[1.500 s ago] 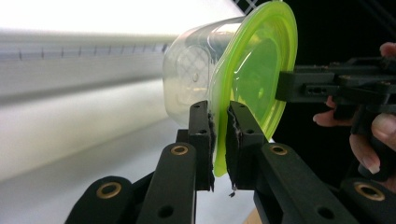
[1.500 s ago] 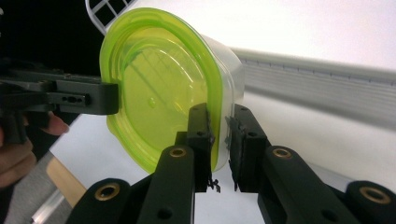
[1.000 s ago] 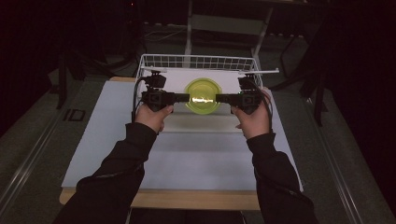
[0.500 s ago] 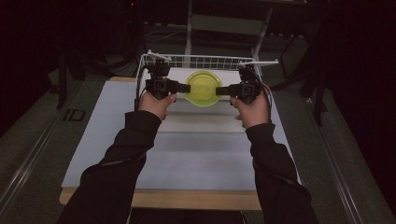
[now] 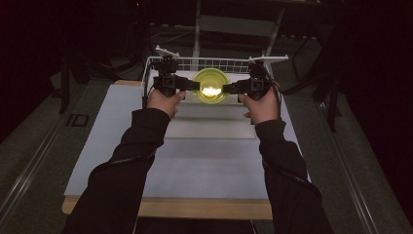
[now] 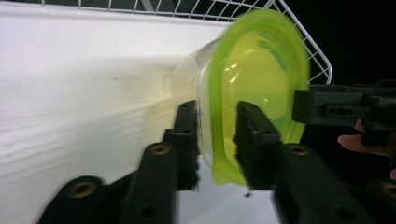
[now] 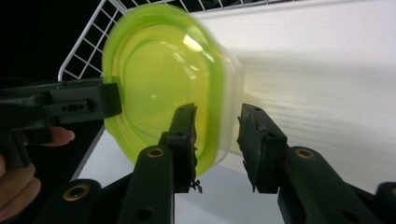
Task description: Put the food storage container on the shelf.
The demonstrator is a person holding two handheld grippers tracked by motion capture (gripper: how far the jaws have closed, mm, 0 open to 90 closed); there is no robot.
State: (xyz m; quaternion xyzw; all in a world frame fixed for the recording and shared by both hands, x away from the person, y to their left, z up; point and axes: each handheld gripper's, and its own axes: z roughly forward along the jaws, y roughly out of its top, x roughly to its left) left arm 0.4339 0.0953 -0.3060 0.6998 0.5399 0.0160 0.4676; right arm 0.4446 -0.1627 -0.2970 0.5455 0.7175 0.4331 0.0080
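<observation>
Both grippers, left (image 5: 196,86) and right (image 5: 227,88), pinch the rim of the tub (image 5: 211,85) held over the rack (image 5: 214,63); uneven pull could, I'd guess, pop the green lid (image 6: 261,74) or drop it.

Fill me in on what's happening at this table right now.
A person holds a clear container with a green lid between two hand-held grippers, the left gripper on one side of its rim, the right gripper on the opposite side. It is lifted above the white table, by a white wire basket at the far edge.
</observation>
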